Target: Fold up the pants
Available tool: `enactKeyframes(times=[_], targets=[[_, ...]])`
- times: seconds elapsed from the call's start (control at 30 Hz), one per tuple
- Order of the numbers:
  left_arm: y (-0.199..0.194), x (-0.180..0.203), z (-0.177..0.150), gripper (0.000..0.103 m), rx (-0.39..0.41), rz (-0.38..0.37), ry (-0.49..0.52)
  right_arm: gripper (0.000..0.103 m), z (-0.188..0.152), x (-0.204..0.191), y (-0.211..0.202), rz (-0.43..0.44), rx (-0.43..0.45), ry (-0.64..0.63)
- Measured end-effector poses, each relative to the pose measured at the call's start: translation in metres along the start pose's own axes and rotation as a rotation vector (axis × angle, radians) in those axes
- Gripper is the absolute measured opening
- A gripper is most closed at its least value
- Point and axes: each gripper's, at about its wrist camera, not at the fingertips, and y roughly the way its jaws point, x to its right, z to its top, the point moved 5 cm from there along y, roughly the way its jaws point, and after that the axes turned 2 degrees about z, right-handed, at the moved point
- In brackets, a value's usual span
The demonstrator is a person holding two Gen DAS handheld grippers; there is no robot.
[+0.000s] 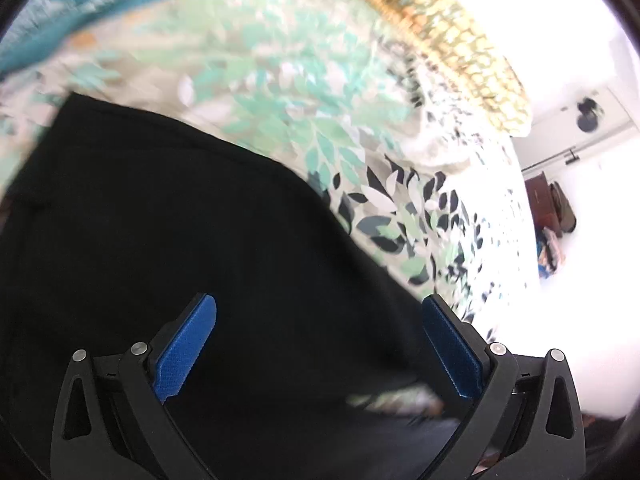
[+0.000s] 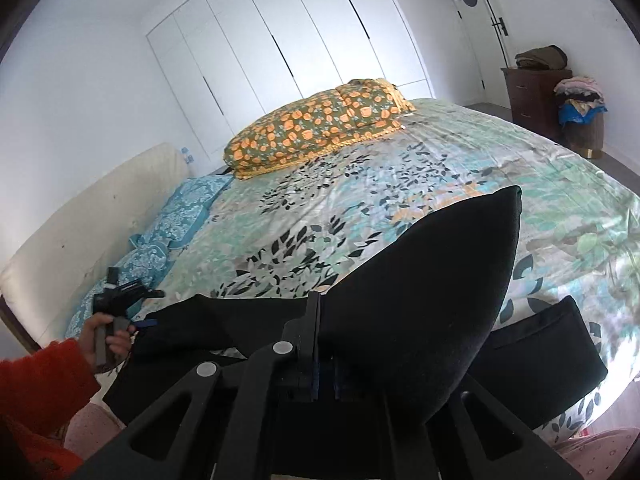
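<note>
The black pants (image 2: 420, 280) lie on the leaf-patterned bed sheet (image 2: 360, 200) near its front edge. My right gripper (image 2: 314, 304) is shut on a fold of the pants and holds it up off the bed, so the cloth drapes over the right finger and hides it. One leg end (image 2: 536, 348) stays flat at the right. In the blurred left wrist view, my left gripper (image 1: 320, 304) hangs open over the pants (image 1: 180, 220) with nothing between its blue pads (image 1: 188, 344). A hand in a red sleeve (image 2: 40, 380) holds that gripper at the far left.
An orange-flowered pillow (image 2: 316, 128) lies at the far end of the bed, and blue patterned pillows (image 2: 188, 208) lie along the cream headboard (image 2: 80, 216). White wardrobe doors (image 2: 280, 40) stand behind. A dark dresser (image 2: 528, 92) and a full laundry basket (image 2: 580, 120) stand at the right.
</note>
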Motion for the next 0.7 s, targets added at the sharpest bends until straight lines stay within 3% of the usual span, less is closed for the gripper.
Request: enactKeyframes(times=[0.13,0.33,0.37,0.4,0.43,0.47,0.53,0.63,0.7], targets=[[0.046,0.006,0.010,0.102,-0.119,0.030,-0.064,0.005,0.010,-0.010,-0.025,0.107,0.043,-0.018],[0.063,-0.001,0.015,0.100,-0.115,0.040,-0.190,0.005,0.021,-0.024,-0.060,0.239,0.062,-0.086],[0.066,-0.002,0.018,0.095,-0.109,0.043,-0.195,0.005,0.023,-0.025,-0.065,0.258,0.063,-0.089],[0.064,-0.003,0.019,0.066,-0.107,0.047,-0.195,0.005,0.023,-0.025,-0.067,0.268,0.064,-0.093],[0.063,-0.006,0.021,0.027,-0.116,0.055,-0.193,0.005,0.023,-0.024,-0.068,0.266,0.063,-0.096],[0.059,-0.012,0.020,0.013,-0.118,0.104,-0.186,0.005,0.023,-0.021,-0.067,0.245,0.058,-0.100],[0.049,-0.017,0.021,0.006,-0.087,0.079,-0.180,0.005,0.021,-0.007,-0.055,0.174,0.025,-0.084],[0.016,-0.012,0.022,0.005,-0.025,0.045,-0.138,0.005,0.024,0.029,-0.024,0.102,-0.016,-0.051],[-0.025,0.003,0.026,0.005,0.060,0.021,-0.070,0.005,0.036,0.051,-0.002,0.048,-0.019,-0.057]])
